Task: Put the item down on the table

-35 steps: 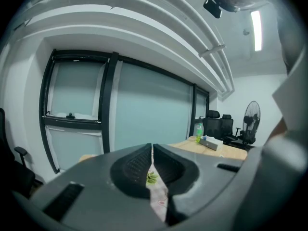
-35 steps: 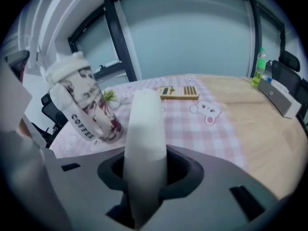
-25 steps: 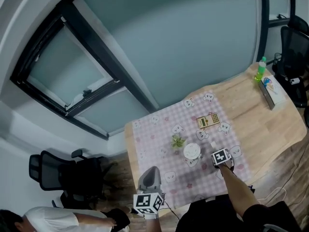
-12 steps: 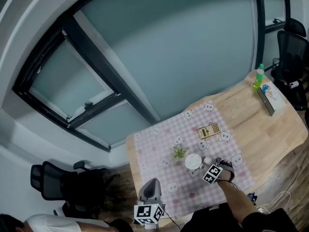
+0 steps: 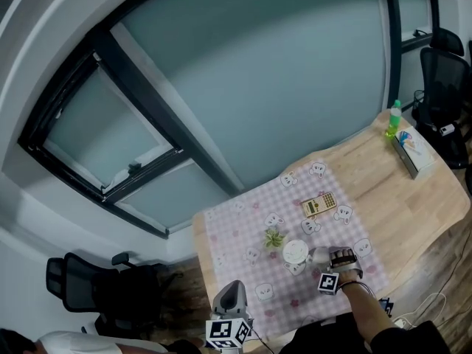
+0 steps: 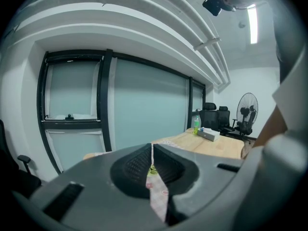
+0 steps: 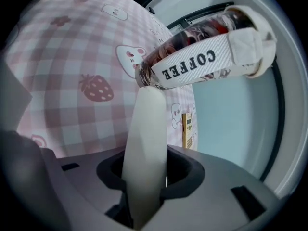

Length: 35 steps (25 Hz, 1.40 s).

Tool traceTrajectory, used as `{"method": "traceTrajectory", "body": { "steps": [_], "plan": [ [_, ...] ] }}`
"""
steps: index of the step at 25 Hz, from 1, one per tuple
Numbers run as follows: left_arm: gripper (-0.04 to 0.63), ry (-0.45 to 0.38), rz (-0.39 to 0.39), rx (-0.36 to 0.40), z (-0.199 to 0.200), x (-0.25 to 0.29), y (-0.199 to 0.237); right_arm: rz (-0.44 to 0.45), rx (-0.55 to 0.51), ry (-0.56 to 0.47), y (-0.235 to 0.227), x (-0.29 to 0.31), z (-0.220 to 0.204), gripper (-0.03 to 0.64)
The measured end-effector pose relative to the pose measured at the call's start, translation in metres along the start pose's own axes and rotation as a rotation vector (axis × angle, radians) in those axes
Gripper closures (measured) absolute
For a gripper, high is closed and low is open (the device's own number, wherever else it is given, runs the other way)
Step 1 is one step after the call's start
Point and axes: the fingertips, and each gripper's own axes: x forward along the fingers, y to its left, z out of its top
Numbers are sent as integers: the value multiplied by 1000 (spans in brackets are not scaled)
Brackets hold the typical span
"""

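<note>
A glass cup [image 7: 202, 57] with a white lid and a band reading COFFEE has a cream handle [image 7: 144, 138] that runs down between the jaws of my right gripper [image 7: 144, 177]. The jaws are opening while the handle still fills the gap. The cup's base is right at the pink checked tablecloth [image 7: 72, 66]. From the head view the cup [image 5: 295, 251] shows as a white disc, with the right gripper [image 5: 318, 257] just to its right. My left gripper [image 5: 234, 286] is at the table's near edge, off the cloth, its jaws shut with nothing between them.
A small green plant [image 5: 273, 237] stands just left of the cup and a yellowish calculator [image 5: 318, 203] lies beyond it. A green bottle [image 5: 394, 118] and a tissue box [image 5: 413, 152] stand at the wooden table's far right. Office chairs stand at both ends.
The right gripper's marker cube has swung toward the table's near edge, while the cup stays beside the plant. The head view has shifted a little. The left gripper has hardly moved.
</note>
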Motion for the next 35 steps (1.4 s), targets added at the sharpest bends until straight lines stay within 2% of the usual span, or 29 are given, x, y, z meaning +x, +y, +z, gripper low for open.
{"method": "traceTrajectory", "body": {
  "steps": [4,7,10,14,17,22,26,29,35],
  "plan": [
    [584,-14,-5,2,5,4,1,-2,23,-26,2,-2,0,442],
    [584,-19,-9,-3,5,5,1,6,111,-63,-8,-10,1,369],
    [584,-28,-14,-9,6,9,1,77,217,-122,-7,-11,3,267],
    [584,-43,-17,-9,12,14,0,192,296,-235,0,-26,15,213],
    [584,-52,-18,-14,15,17,1,266,348,-275,6,-36,25,196],
    [584,-64,-21,-17,19,18,-1,337,359,-284,13,-43,34,179],
    [584,-69,-26,-12,21,19,0,352,411,-323,4,-55,39,176],
    [584,-77,-26,-17,23,21,0,356,506,-346,-11,-58,37,176],
    [584,-87,-34,-8,29,26,-3,377,782,-441,-56,-72,31,178]
  ]
}}
